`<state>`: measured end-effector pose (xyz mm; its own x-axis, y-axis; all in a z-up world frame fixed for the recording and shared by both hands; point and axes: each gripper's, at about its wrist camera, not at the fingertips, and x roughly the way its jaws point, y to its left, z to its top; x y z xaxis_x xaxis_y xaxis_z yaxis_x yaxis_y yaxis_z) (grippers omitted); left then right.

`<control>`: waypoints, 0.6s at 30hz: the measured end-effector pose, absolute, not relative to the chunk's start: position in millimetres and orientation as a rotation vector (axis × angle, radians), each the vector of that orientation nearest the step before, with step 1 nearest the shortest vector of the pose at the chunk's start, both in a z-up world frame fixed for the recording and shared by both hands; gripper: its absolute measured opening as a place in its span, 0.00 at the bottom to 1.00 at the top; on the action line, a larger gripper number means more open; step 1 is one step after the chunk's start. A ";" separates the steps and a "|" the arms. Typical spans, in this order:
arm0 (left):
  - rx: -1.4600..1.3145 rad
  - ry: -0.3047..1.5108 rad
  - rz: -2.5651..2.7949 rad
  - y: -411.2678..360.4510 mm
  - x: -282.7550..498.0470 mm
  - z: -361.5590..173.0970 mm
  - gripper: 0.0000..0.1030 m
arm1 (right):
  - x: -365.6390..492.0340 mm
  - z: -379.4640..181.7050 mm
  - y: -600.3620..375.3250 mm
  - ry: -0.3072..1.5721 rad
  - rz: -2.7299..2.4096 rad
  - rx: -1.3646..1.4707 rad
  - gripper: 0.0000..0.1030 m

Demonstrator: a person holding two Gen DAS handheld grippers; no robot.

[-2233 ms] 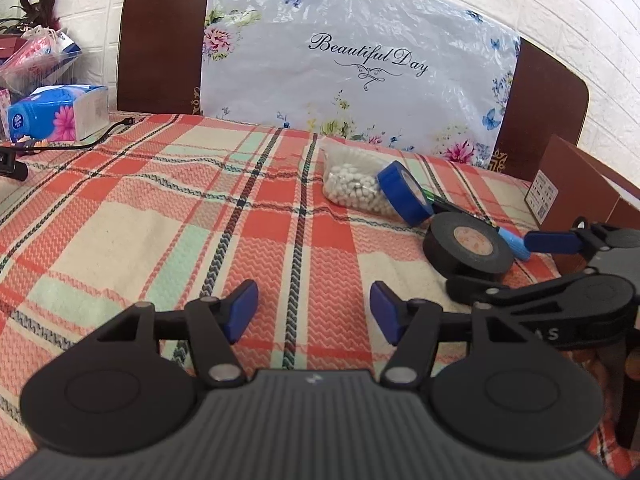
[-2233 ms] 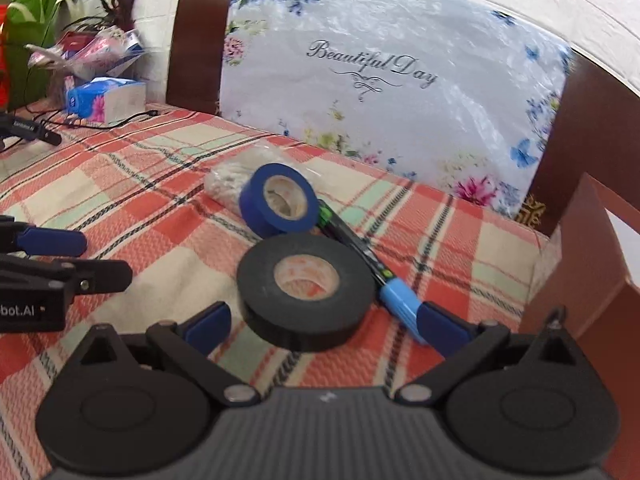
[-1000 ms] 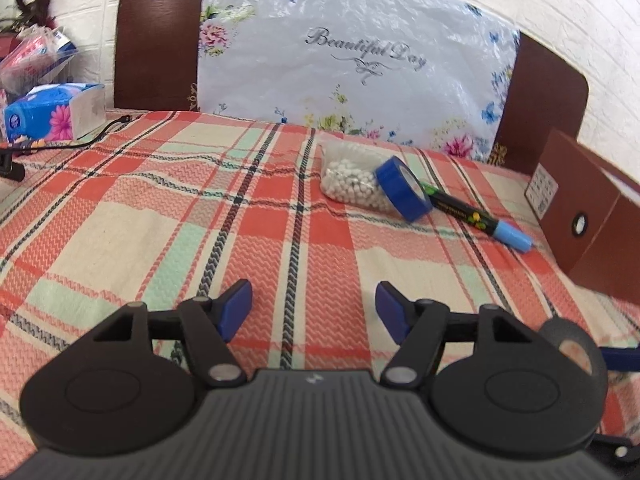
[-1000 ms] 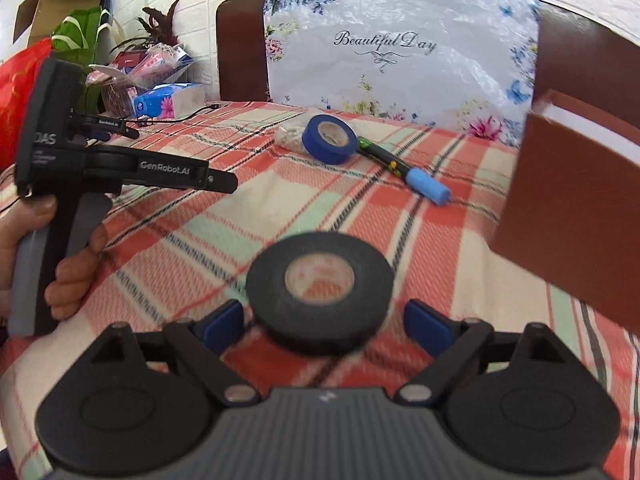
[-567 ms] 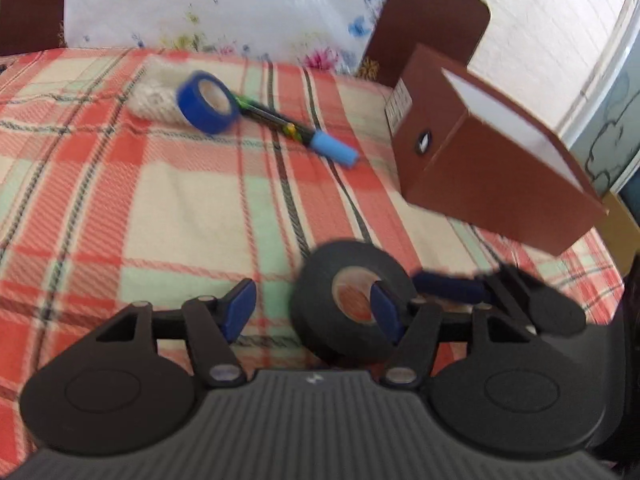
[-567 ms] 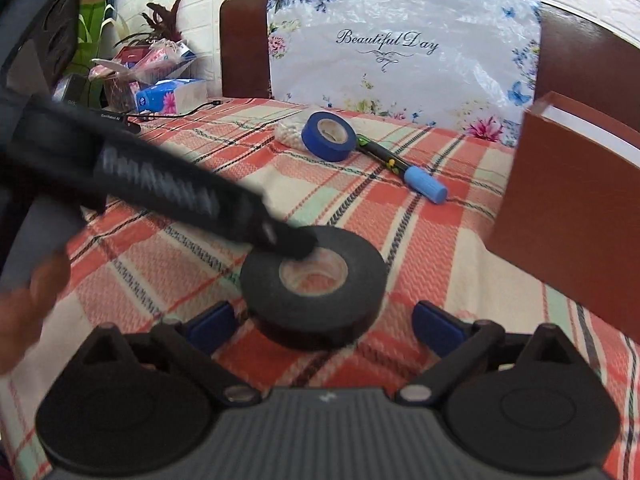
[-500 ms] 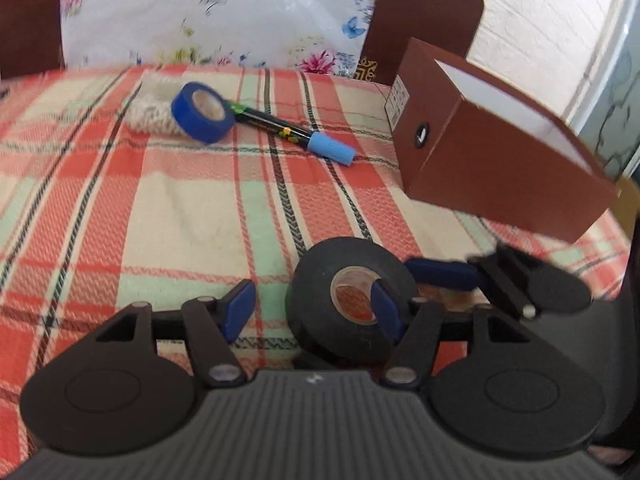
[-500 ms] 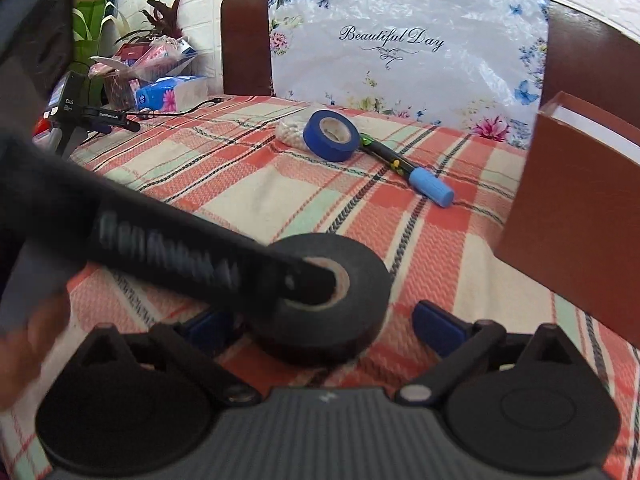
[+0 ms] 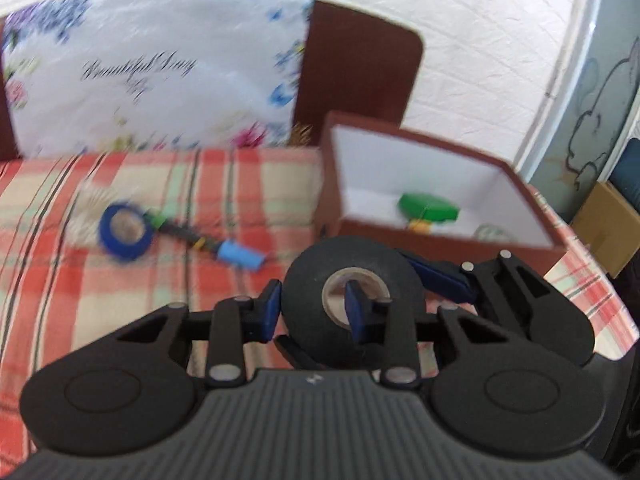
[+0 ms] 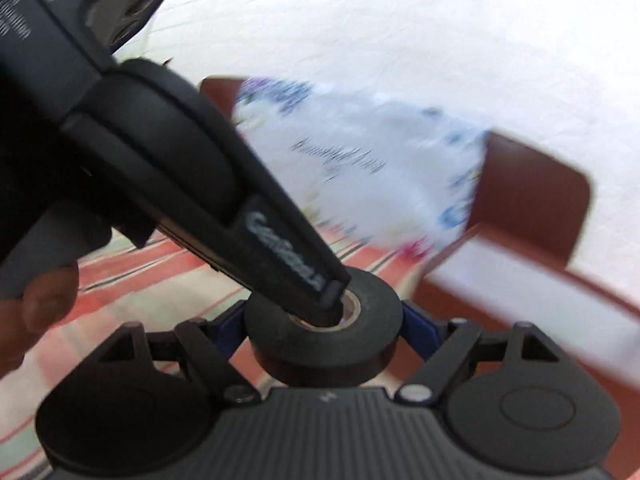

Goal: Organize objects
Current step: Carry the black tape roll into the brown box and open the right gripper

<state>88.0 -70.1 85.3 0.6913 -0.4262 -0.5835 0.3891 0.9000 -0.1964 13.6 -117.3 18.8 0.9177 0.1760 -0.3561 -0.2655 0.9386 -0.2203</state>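
Black tape roll (image 9: 320, 280) is sitting pinched by both: left gripper (image 9: 312, 312) narrowed across its wall, right gripper (image 10: 322, 330) squeezing its sides.

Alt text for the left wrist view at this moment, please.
The left gripper pinches the wall of a black tape roll, one finger inside its core, while the right gripper also grips it. Behind sit an open brown box, a blue tape roll and a marker.
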 end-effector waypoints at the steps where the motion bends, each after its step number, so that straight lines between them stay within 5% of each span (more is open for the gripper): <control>1: -0.055 0.641 -0.475 -81.9 89.6 92.9 0.35 | 13.9 25.5 -126.9 0.319 0.202 -0.266 0.79; 14: -0.002 0.639 -0.653 -218.8 149.1 90.2 0.35 | 58.0 34.4 -254.9 0.333 -0.091 -0.190 0.79; 18: 0.042 0.669 -0.634 -226.2 147.0 80.2 0.42 | 64.3 23.2 -274.4 0.360 -0.096 -0.063 0.91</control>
<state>147.0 -226.2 80.2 0.6046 -0.5348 -0.5902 0.5609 0.8120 -0.1613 64.3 -274.4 23.2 0.9315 -0.1051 -0.3482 0.0827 0.9935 -0.0785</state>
